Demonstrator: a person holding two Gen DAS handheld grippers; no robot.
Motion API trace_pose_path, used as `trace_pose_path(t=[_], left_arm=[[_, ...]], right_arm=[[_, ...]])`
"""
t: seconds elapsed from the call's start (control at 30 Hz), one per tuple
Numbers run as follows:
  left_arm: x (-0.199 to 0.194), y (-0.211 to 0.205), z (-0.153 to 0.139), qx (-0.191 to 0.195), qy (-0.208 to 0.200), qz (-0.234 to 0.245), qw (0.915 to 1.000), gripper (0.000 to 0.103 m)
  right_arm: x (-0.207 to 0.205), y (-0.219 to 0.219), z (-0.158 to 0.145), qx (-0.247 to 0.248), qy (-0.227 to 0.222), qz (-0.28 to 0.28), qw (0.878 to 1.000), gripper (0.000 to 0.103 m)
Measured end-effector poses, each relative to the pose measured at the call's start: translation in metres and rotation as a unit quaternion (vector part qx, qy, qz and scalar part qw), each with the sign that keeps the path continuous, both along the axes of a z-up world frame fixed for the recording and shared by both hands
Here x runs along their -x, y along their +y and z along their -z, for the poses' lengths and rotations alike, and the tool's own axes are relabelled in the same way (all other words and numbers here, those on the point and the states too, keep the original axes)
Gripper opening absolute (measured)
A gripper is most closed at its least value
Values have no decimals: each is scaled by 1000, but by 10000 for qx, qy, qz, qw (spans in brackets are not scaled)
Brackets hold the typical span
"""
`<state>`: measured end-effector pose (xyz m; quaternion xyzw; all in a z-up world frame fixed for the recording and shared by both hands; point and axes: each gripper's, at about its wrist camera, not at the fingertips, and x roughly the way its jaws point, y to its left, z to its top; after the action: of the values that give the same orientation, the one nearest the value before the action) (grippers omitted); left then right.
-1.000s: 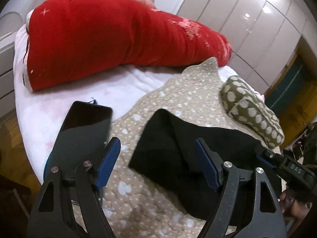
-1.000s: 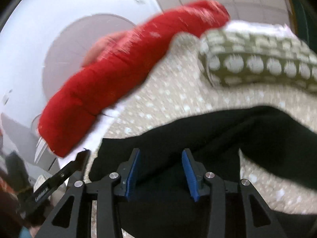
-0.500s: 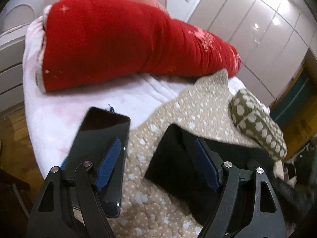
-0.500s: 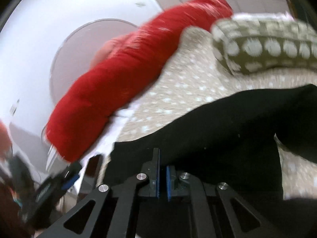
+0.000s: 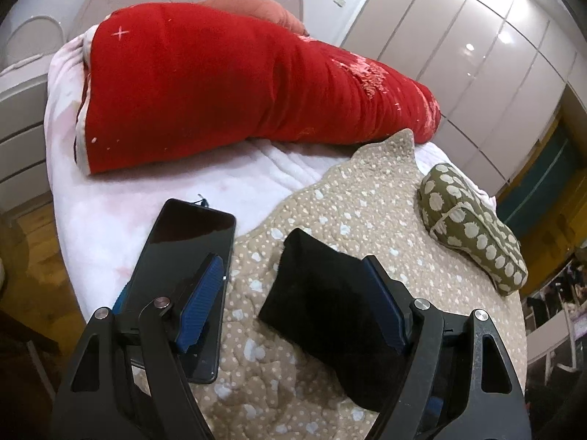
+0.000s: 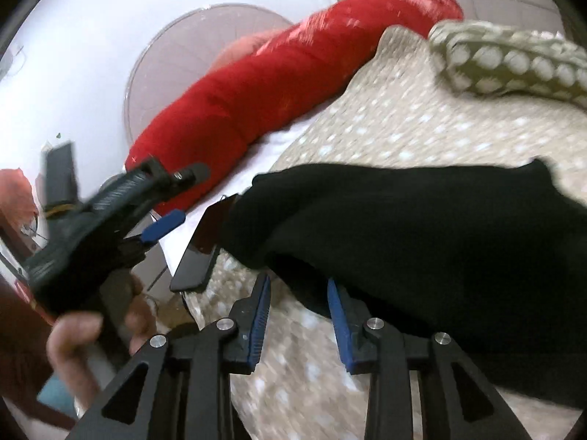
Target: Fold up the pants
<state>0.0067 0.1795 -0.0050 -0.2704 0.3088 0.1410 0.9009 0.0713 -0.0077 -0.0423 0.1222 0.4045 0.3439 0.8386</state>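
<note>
The right gripper (image 6: 299, 315), clamped shut half a second ago, has just been opening; its jaws stand partly apart with only the spotted beige quilt (image 6: 422, 124) between them, the black fabric pants (image 6: 422, 242) lying just beyond its right pad. This reads as a release after a fold. The pants now lie as a compact folded bundle (image 5: 330, 293) on the bed. The left gripper (image 5: 290, 308) stands wide open, empty, over quilt and black smartphone (image 5: 183, 253). No legible writing is visible.
</note>
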Motion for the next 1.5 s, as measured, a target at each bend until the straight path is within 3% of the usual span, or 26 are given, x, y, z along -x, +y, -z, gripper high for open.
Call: trace_pose_path(t=[0.1, 0.23, 0.37, 0.43, 0.47, 0.5, 0.53, 0.63, 0.7, 0.73, 0.77, 0.8, 0.83, 0.9, 1.03, 1.07, 1.1, 1.13, 1.17, 1.23, 1.27, 1.33, 1.4, 1.47, 1.5], left_arm=[[1, 9, 4, 70, 51, -188, 9998, 77], [7, 20, 5, 138, 10, -447, 9989, 77], [12, 28, 4, 118, -57, -601, 9981, 77], [11, 31, 7, 131, -20, -628, 9979, 77], [9, 32, 9, 151, -2, -637, 9979, 77], [8, 33, 11, 172, 23, -632, 9978, 77], [6, 33, 13, 190, 52, -617, 9979, 77], [1, 32, 18, 195, 145, -555, 9982, 77], [2, 33, 18, 177, 131, -575, 9981, 77], [3, 34, 18, 174, 118, -598, 9980, 77], [3, 36, 18, 180, 103, -634, 9978, 77], [4, 38, 18, 196, 91, -684, 9974, 77], [5, 39, 18, 212, 89, -718, 9972, 77], [5, 41, 19, 245, 87, -752, 9968, 77], [7, 39, 17, 210, 65, -755, 9969, 77], [7, 38, 16, 199, 56, -752, 9970, 77], [8, 37, 15, 191, 53, -745, 9970, 77], [8, 37, 15, 187, 49, -740, 9971, 77], [8, 37, 15, 183, 37, -742, 9971, 77], [8, 39, 15, 186, 28, -780, 9968, 77], [8, 41, 16, 206, 25, -798, 9966, 78], [7, 42, 17, 226, 39, -815, 9964, 77], [6, 42, 17, 213, 57, -823, 9964, 77], [6, 41, 16, 194, 48, -820, 9964, 77], [7, 40, 15, 178, 35, -811, 9965, 77]], right_arm=[[8, -12, -17, 227, -298, -80, 9993, 31], [5, 11, -36, 622, -1074, -416, 9914, 31], [-19, 71, -12, 1776, -1306, -1119, 9690, 32], [-25, 83, 1, 2087, -1386, -1290, 9595, 32], [-29, 82, 3, 2034, -1410, -1308, 9600, 29], [-36, 80, 3, 1910, -1378, -1295, 9632, 13], [-49, 76, -2, 1666, -1239, -1211, 9707, 4], [-92, 47, -25, 346, -793, -574, 9946, 3], [-105, 32, -33, 166, -700, -111, 9973, 3], [-98, 31, -40, 218, -838, -275, 9959, 3], [-88, 34, -44, 230, -987, -517, 9935, 4], [-69, 41, -48, 355, -1268, -932, 9869, 13], [-53, 48, -47, 635, -1489, -1168, 9799, 37], [-28, 63, -39, 1186, -1822, -1443, 9654, 53], [-13, 91, -15, 1955, -2140, -1608, 9435, 51], [-17, 97, -9, 2143, -2120, -1485, 9418, 46], [-29, 101, -5, 2098, -1932, -1437, 9476, 27], [-39, 97, -5, 1809, -1723, -1411, 9580, 16], [-51, 86, -11, 1385, -1474, -1251, 9713, 15], [-77, 50, -25, 22, -874, -718, 9936, 14], [-89, 32, -26, -585, -604, -446, 9955, 14], [-101, 13, -21, -1172, -182, -189, 9928, 15], [-92, 30, -11, -870, 10, -705, 9937, 16], [-73, 61, 4, 10, 100, -1372, 9905, 17], [-60, 66, 8, 376, -104, -1488, 9881, 18]])
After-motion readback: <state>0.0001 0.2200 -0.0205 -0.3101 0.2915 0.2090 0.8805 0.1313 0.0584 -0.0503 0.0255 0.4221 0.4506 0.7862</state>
